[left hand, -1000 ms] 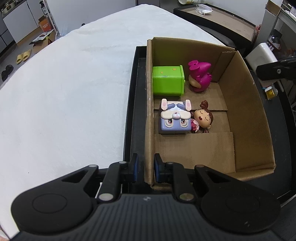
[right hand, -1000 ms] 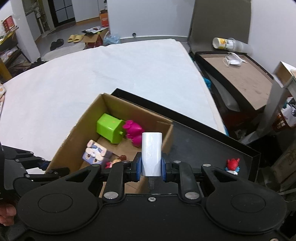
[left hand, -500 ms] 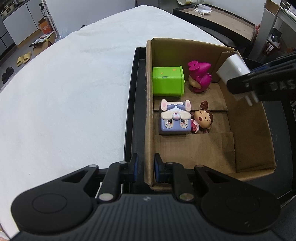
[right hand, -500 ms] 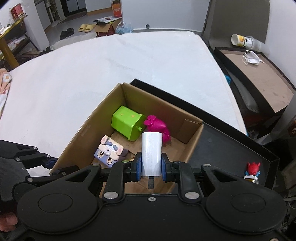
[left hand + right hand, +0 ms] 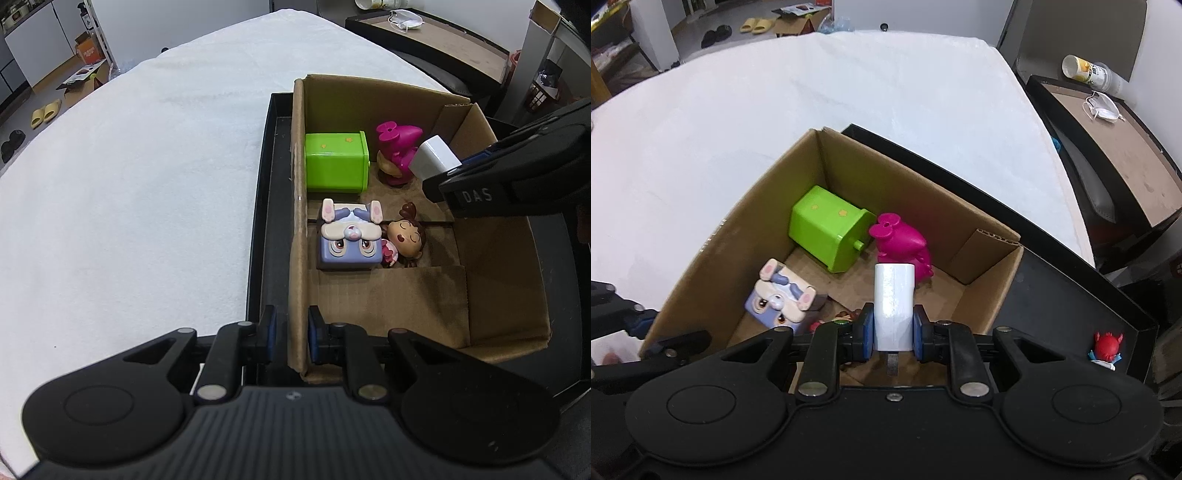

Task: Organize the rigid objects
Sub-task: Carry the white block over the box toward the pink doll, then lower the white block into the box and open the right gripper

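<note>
The right tongs (image 5: 893, 326) pinch a white plug-in charger (image 5: 894, 306) by its flat sides, its metal prong showing below the pads, and hold it above the open cardboard box (image 5: 738, 236), over the far right part of the floor. The left tongs (image 5: 290, 334) are pressed together on the box's near left wall, one pad inside and one outside, steadying it. Ahead of the right tongs lie a magenta figurine (image 5: 903, 245) and a green cube-shaped toy (image 5: 827, 232) on its side; to their left sits a lilac rabbit-faced block (image 5: 783, 299), with a small doll with antlers (image 5: 406, 238) touching it. The risk I see is the release: the charger hangs almost over the magenta figurine, so let go here it may strike it, tip it, or come to rest leaning on it instead of flat on bare cardboard. A tilted drop could also bounce the hard casing against the right wall. If the left tongs slacken, the light box could slide on the black tray (image 5: 1071, 295) under it. A red toy (image 5: 1106, 345) waits on that tray, to the right of the right tongs. The only legible writing is "DAS" on the right tongs' arm, in the left wrist view.
</note>
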### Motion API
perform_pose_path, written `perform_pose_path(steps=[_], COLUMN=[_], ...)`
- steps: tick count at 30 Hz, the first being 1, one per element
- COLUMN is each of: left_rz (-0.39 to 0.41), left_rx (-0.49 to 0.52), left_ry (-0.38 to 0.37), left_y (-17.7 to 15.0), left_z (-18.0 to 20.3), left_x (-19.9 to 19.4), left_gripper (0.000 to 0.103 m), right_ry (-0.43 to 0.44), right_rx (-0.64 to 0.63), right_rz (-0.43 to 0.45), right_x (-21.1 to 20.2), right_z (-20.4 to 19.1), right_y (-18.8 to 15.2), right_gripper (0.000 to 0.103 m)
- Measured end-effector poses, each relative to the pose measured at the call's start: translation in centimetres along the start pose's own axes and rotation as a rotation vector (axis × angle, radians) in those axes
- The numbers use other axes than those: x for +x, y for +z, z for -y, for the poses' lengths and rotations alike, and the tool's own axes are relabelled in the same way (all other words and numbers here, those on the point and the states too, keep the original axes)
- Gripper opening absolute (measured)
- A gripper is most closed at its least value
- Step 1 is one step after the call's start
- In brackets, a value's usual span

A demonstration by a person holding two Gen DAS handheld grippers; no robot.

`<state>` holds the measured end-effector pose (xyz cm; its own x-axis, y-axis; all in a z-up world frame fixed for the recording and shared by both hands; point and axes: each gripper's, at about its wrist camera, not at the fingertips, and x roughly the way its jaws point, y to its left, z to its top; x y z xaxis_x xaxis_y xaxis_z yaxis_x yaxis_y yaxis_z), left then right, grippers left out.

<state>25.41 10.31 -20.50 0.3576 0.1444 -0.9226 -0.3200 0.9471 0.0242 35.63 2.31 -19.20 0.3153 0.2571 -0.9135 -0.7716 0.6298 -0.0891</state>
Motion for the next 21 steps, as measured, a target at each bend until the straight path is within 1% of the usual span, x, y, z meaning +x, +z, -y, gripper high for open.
perform_pose_path(steps=[4, 9, 16, 18, 20, 21], left_rz=[-0.001, -0.003, -0.005, -0.005, -0.006, -0.005], left_rx=[-0.001, -0.001, -0.003, -0.003, -0.003, -0.002], left_ry=[-0.01, -0.012, -0.011, -0.01, -0.009, -0.007], left_y=[0.0, 0.1, 0.1, 0.1, 0.1, 0.1], left_z=[-0.1, -0.1, -0.1, -0.1, -0.1, -0.1], left_x=[0.0, 0.0, 0.1, 0.1, 0.1, 0.1], left_gripper=[0.016, 0.016, 0.016, 0.016, 0.016, 0.016], right_ry=[-0.022, -0.054, -0.056, -0.051, -0.045, -0.043], right_rx=[-0.005, -0.041, -0.025, -0.018, -0.015, -0.017], right_rz=[-0.008, -0.007, -0.007, -0.011, 0.005, 0.014], right_x=[0.8, 1.3, 0.9, 0.7, 0.2, -0.1], right_z=[0.0, -0.8, -0.8, -0.6, -0.4, -0.3], right_y=[0.2, 0.3, 0.4, 0.5, 0.5, 0.6], right_gripper=[0.021, 0.021, 0.021, 0.025, 0.034, 0.035])
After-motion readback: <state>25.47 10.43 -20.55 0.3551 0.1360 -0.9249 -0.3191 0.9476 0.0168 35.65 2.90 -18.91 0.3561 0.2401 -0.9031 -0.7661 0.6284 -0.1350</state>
